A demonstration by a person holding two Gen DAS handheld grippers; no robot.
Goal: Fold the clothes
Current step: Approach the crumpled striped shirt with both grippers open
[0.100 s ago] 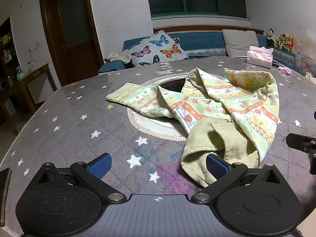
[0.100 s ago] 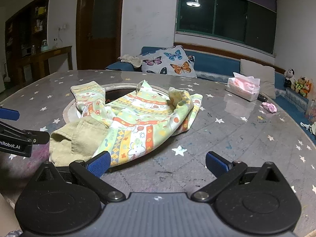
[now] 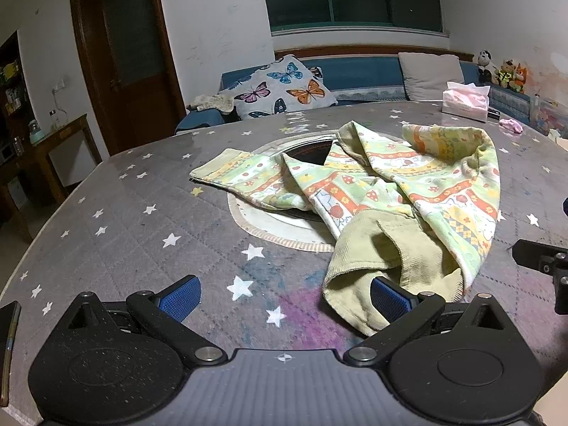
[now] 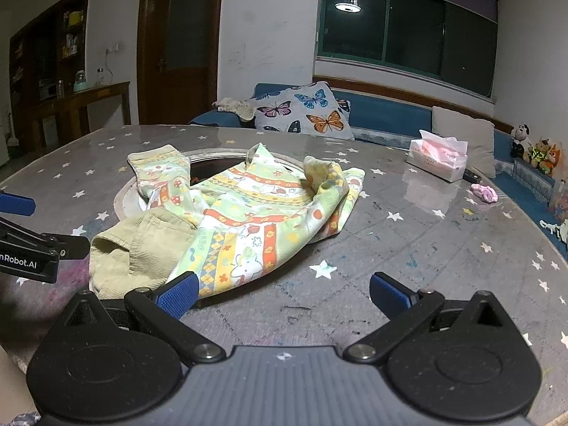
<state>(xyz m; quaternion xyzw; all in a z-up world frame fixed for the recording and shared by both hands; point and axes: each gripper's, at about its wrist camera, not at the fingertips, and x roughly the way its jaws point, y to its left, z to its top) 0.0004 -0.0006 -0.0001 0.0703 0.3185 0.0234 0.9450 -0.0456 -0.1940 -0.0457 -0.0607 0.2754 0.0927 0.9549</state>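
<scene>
Nothing is visibly shifting since the earlier frame: both tools, left tool [image 3: 285, 294] and right tool [image 4: 282, 293], are hovering released while the crumpled garment [image 3: 383, 191] is lying mid-tabletop [image 3: 124, 220], stretching toward eleven o'clock, its hem nearest the left tool's one o'clock.

I note the garment [image 3: 408, 191] is soft printed cotton-like cloth, with a ribbed, corduroy-looking olive lining [image 3: 383, 255], matt throughout. The surface [image 3: 142, 234] carries a star-printed grey cover with a glossy, reflective sheen, scuffed with paint stains. My left tongs [image 3: 285, 294] and right tongs [image 4: 282, 293] show matt black plastic arms, metal rivets and finely textured blue rubbery pads [image 4: 177, 296]. The tissue pack [image 4: 438, 158] looks like shiny plastic film.
</scene>
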